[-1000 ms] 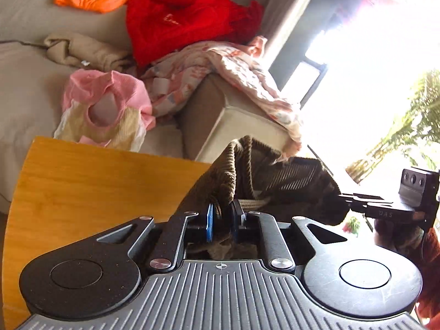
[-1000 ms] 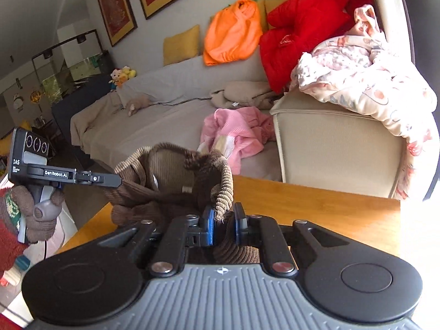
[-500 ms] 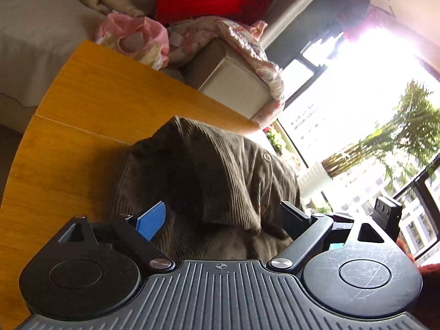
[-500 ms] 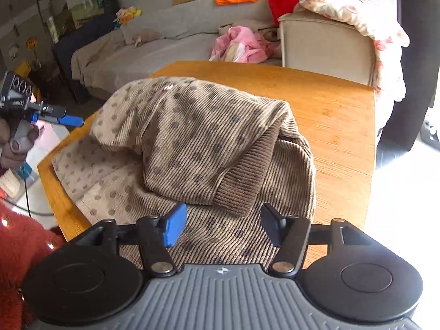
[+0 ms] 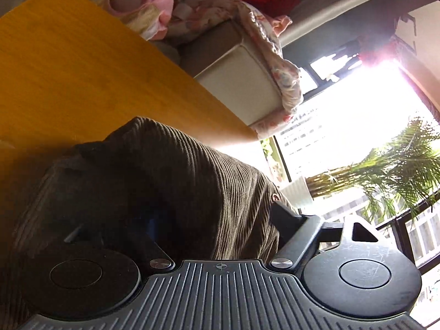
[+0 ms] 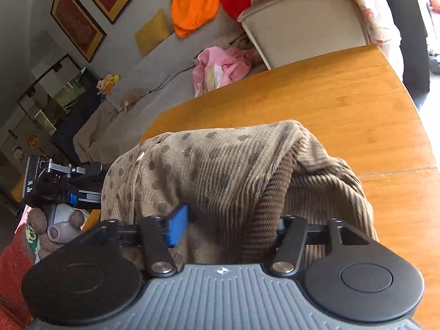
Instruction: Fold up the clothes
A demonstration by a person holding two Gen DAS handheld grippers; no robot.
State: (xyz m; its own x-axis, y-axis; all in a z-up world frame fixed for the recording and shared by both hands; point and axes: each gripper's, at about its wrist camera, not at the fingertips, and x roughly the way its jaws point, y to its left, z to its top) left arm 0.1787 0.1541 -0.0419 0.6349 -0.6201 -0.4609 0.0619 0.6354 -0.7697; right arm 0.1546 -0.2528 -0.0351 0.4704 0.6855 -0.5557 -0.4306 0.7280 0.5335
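Both sets of fingers are closing in again after springing wide half a second ago, when they let go of the garment. The right gripper (image 6: 228,227) is closing with cloth between its jaws: the blue pad (image 6: 176,228) at 9 o'clock is standing clear of the fabric, while the other finger is buried behind a ribbed fold, so no pinch yet. The left gripper (image 5: 217,228) is doing likewise, its fingers partly spread around dark cloth, with only the finger (image 5: 288,220) at 3 o'clock showing plainly.

The garment (image 6: 220,170), held bunched in the air a second ago, is now lying humped on the table (image 6: 357,104), with bare wood beyond it toward 12 o'clock. That suggests a fresh grip for the next fold. At 1 o'clock the sofa (image 6: 308,24) is carrying more clothes.
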